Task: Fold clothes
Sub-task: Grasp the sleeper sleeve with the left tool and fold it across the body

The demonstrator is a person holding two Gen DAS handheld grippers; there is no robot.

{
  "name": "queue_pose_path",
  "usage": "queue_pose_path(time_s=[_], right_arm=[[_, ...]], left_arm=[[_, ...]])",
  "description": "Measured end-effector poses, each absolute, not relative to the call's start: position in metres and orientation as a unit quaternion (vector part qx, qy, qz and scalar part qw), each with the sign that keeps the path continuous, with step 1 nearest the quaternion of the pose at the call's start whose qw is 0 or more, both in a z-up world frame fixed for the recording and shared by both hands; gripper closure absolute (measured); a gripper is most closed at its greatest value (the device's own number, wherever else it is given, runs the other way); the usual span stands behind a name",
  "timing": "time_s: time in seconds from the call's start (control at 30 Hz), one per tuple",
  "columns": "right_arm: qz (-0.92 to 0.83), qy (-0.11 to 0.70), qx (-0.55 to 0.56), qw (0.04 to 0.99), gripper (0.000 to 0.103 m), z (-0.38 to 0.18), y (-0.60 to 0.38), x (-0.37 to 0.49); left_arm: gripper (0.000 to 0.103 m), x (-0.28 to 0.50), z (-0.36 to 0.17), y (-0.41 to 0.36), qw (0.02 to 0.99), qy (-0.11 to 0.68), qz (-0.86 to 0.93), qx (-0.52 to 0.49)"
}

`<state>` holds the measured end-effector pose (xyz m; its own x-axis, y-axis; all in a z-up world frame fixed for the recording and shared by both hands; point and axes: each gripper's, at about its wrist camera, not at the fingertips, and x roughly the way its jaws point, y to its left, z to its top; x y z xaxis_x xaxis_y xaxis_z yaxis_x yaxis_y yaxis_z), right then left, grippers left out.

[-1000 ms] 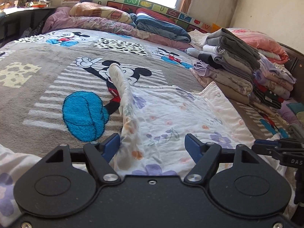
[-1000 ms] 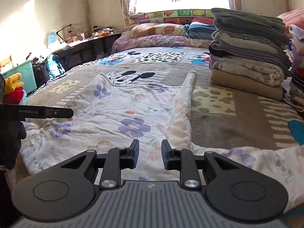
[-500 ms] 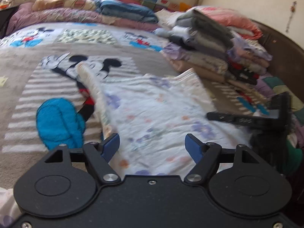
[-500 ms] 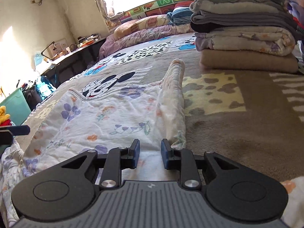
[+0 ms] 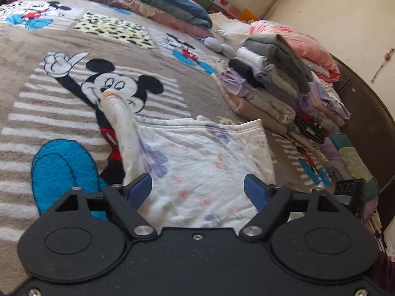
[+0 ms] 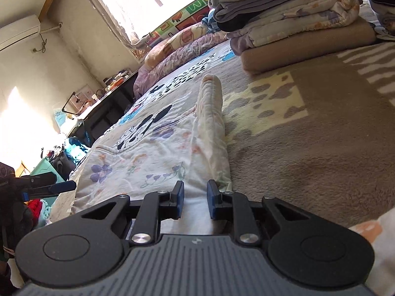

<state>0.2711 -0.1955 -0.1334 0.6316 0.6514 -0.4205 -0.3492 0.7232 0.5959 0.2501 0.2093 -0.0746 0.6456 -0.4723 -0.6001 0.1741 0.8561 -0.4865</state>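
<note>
Sunlit bedroom; the bed in its cartoon blanket carries a stack of folded clothes at 2 o'clock; the floral garment lies flat just ahead of both tools. The left gripper has jaws wide apart over the cloth; the right gripper has jaws slightly apart, holding nothing. Each should probably pinch a near edge squarely; lift evenly, or the fold skews.

Both grippers drop lower and closer to the floral garment than a second ago. The right gripper tilts, so the folded stack looms nearer. The left gripper swings rightward toward the piles.
</note>
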Motion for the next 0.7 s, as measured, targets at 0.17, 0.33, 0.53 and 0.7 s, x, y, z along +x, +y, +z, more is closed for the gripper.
queue_pose_path(time_s=[0.17, 0.33, 0.53, 0.7], right_arm=[[0.29, 0.317, 0.249, 0.868, 0.083, -0.137, -0.198, 0.273], [0.289, 0.31, 0.246, 0.872, 0.084, -0.138, -0.197, 0.273], [0.289, 0.307, 0.246, 0.873, 0.084, -0.138, -0.198, 0.273], [0.288, 0.307, 0.25, 0.872, 0.085, -0.139, -0.198, 0.273]], left_arm=[[0.026, 0.275, -0.094, 0.242, 0.864, 0.389, -0.169, -0.272], [0.023, 0.294, -0.096, 0.255, 0.86, 0.382, -0.163, -0.297], [0.026, 0.3, -0.09, 0.274, 0.854, 0.342, -0.182, -0.347], [0.026, 0.3, -0.099, 0.276, 0.87, 0.367, -0.129, -0.303]])
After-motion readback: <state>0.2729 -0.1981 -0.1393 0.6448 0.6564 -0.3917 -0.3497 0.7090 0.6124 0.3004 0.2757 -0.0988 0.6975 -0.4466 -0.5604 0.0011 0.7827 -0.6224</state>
